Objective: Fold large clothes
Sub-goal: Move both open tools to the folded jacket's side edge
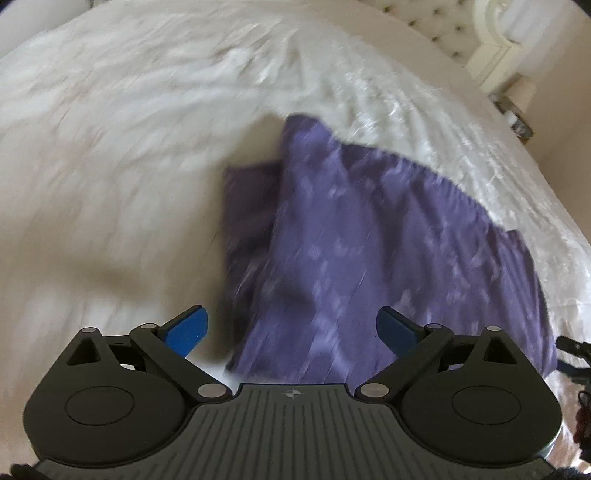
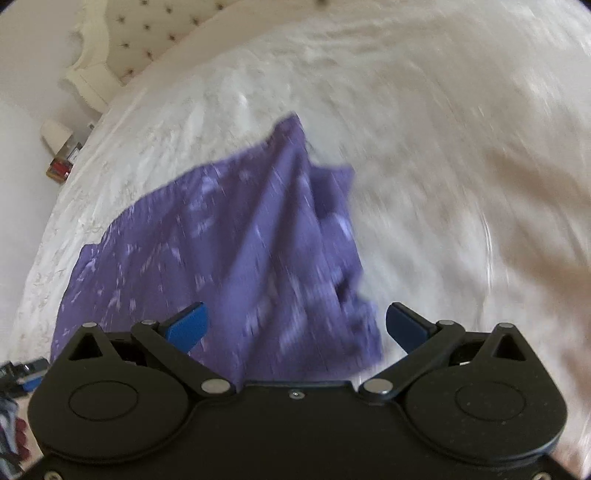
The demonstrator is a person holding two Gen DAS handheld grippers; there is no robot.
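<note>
While both views were smeared by motion, each gripper could be read clearly enough. Nearest the left camera, the left gripper (image 1: 291, 330) was spread about as wide as it goes, with nothing pinched between its blue pads (image 1: 186, 332); the purple cloth only lay on the bed below them. The right gripper (image 2: 297, 326) was likewise fully spread and empty, its pads (image 2: 406, 326) clear of any fabric.

Just beyond both grippers, the cloth (image 1: 369, 240) was seen lying on the white bedspread (image 1: 110, 166), already doubled over itself: a darker lower layer was left showing along one side, and a long crease ran up the middle. It was probably laid near the bed's edge so that it could be reached from where the person stood. With both grippers empty, the cloth was judged to be released between folds, and a further fold or a smoothing pass may be needed.

Farther off, a tufted headboard (image 2: 155, 26) was visible at the bed's end, with small items on a bedside stand (image 2: 61, 155) beside it, too blurred to be named.
</note>
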